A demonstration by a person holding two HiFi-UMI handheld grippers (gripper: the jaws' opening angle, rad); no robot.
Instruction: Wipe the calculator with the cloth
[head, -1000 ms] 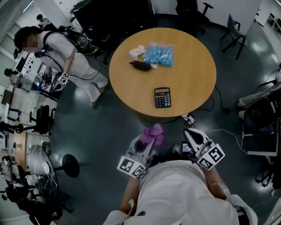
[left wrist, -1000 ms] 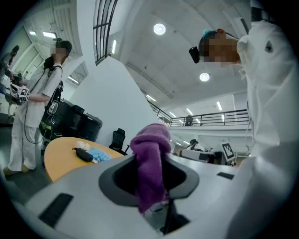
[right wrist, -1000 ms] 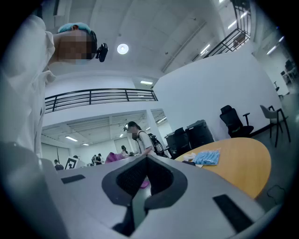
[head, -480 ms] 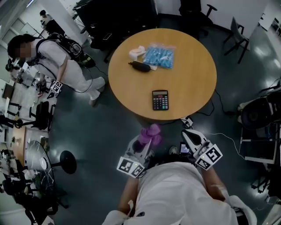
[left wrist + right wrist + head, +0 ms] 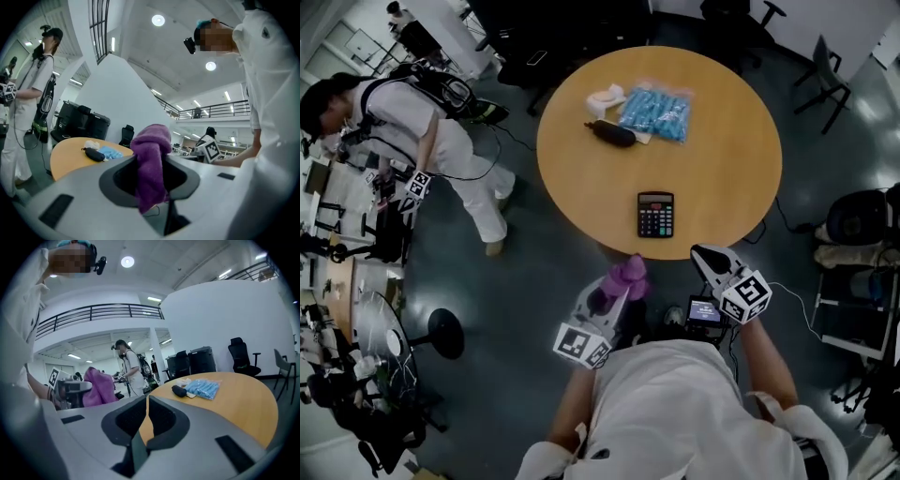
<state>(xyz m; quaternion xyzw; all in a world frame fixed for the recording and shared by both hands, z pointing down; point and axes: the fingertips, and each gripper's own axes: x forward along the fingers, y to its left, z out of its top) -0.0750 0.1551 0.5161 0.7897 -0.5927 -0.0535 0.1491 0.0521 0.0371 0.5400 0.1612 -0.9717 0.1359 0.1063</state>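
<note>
— Round wooden surface (image 5: 722, 159). Our position?
— Both just off its near edge: right tongs (image 5: 701, 253) closed, empty; left tongs (image 5: 617, 289) loaded.
— The calculator (image 5: 655, 214)?
— Flat at the near edge, long axis running away from us, ahead between both tongs. Right slightly nearer, I judge.
— The cloth (image 5: 630, 274)?
— Purple, pinched in the left tongs. The calculator lies ahead and right of it.

Ahead of you stands a round wooden table (image 5: 722, 141). On its far side you see a blue packet (image 5: 656, 114), a black pouch (image 5: 612, 134) just beside it, and a white wad (image 5: 605, 98) near both. To your left a person (image 5: 422, 131) in white leans forward. A chair (image 5: 825, 80) stands beyond the table, at your right.
</note>
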